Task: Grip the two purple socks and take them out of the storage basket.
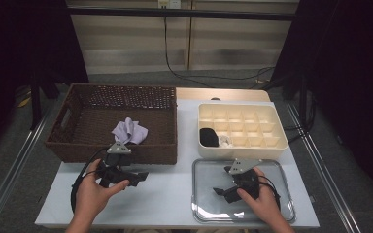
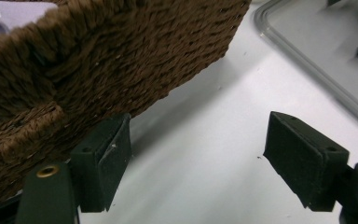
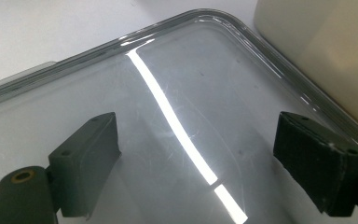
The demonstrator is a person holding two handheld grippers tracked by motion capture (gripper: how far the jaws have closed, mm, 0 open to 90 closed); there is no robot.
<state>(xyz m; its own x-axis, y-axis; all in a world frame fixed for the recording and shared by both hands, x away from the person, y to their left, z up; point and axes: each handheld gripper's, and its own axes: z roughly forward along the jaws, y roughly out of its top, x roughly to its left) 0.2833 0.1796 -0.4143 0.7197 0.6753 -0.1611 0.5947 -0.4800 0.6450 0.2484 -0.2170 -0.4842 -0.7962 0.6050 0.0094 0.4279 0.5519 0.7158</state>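
Both my hand-held grippers, left and right, gape empty; the lilac cloth inside the basket looks soft, light: I'd pinch a raised fold.

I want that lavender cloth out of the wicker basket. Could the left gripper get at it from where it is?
Probably yes. The left gripper is open on the white table beside the brown woven wicker basket, which has no lid. The crumpled lavender cloth lies just beyond the near wall, so the gripper must lift over it.
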